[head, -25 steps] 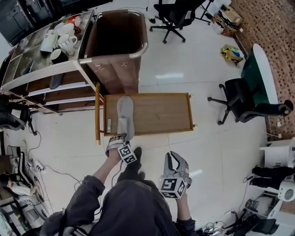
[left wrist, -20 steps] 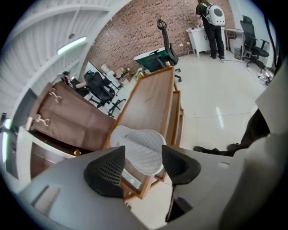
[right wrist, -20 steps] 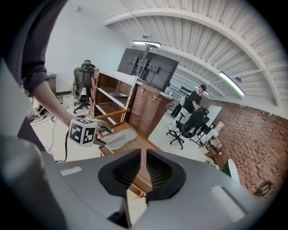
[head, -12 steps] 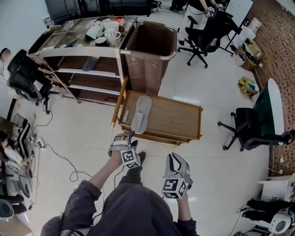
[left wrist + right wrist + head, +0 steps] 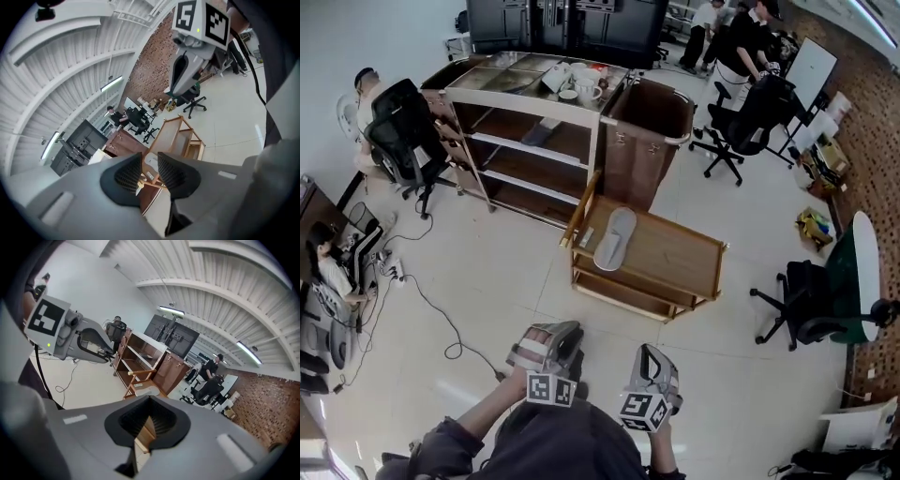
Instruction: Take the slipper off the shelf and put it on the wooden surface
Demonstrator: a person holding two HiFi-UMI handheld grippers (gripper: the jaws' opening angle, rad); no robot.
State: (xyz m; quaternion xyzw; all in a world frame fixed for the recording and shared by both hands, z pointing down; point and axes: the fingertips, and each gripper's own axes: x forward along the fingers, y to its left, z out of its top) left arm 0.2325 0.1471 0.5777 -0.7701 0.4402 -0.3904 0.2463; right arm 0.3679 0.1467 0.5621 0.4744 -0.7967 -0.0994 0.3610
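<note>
The grey slipper point(image 5: 615, 236) lies flat on the left part of the wooden cart top point(image 5: 675, 260), well ahead of both grippers. My left gripper point(image 5: 555, 334) is held low near my body, far back from the cart; its jaws are closing, with a narrow gap and nothing between them. In the left gripper view point(image 5: 149, 169) the slipper point(image 5: 150, 161) shows far off through that gap. My right gripper point(image 5: 649, 354) hangs beside it, shut and empty. The right gripper view point(image 5: 149, 420) looks over the cart and the slipper point(image 5: 146, 391).
A metal shelf unit point(image 5: 525, 141) with mugs on top and a dark slipper point(image 5: 539, 134) on one shelf stands behind the cart. A brown bin point(image 5: 649, 131) is next to it. Office chairs point(image 5: 802, 300), people at the back and left, and a floor cable point(image 5: 441, 314) surround the area.
I have backed away from the cart, so it now looks far off. The left gripper, which was at the slipper's heel, has drawn back with nothing in it and its jaws have narrowed.
</note>
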